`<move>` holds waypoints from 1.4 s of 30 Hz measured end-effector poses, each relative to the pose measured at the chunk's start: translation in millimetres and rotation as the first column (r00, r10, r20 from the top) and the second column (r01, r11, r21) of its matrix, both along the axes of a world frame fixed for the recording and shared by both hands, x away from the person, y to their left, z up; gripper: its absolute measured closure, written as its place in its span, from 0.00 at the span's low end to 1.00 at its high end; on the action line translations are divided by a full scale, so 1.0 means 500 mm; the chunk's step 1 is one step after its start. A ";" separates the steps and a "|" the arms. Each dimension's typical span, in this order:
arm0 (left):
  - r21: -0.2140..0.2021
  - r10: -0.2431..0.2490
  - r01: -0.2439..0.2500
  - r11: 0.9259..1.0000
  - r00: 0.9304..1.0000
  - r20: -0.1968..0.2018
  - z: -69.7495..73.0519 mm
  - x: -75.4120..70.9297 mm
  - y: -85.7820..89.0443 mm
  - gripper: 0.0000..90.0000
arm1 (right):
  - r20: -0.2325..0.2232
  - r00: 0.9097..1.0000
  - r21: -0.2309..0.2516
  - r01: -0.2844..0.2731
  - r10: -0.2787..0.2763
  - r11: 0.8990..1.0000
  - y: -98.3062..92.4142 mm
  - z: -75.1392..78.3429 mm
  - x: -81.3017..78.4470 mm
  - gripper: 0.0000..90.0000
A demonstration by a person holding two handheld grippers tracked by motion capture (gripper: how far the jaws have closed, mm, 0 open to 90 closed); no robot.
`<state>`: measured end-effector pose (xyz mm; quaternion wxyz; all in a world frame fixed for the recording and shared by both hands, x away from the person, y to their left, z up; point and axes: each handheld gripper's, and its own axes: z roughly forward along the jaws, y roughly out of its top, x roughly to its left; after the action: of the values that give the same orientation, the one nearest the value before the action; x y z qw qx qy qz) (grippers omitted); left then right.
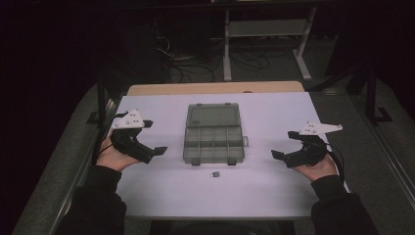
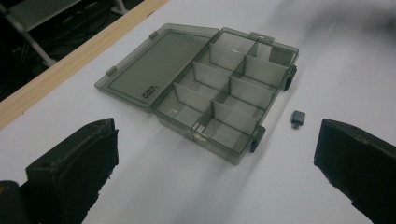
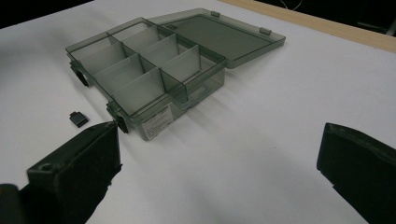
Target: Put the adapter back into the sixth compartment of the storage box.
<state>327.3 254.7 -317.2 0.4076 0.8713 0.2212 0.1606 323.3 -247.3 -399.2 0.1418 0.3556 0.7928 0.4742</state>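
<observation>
Clear glossy plastic organiser box (image 1: 214, 133)

Your organizer box (image 1: 214, 132) is a smoky, see-through grey with black latches, and it sits on a plain white table (image 1: 274, 186) edged in pale wood at the far side. The tiny part (image 1: 215, 174) near it looks dark grey, perhaps black; both your grippers' jaws are matte black.

A: What sort of place? Lab?

B: Prob a lab/workshop. Dark room, white-topped table w/ pale wooden edge (image 1: 215, 88), loose black cables on the floor (image 1: 195, 68), grey metal-framed bench (image 1: 266, 34) behind.

A: Not a home, then.

B: No, test-rig feel.
</observation>
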 end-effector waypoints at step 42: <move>0.081 -0.167 0.174 0.981 0.983 -0.082 -0.057 0.019 -0.150 0.00 | -0.018 0.999 -0.006 -0.029 0.029 1.000 0.007 0.001 -0.002 0.00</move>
<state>336.7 179.9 -345.5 0.3727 0.9095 0.1534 0.1021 322.3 -243.9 -398.7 0.1289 0.3478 0.8007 0.4703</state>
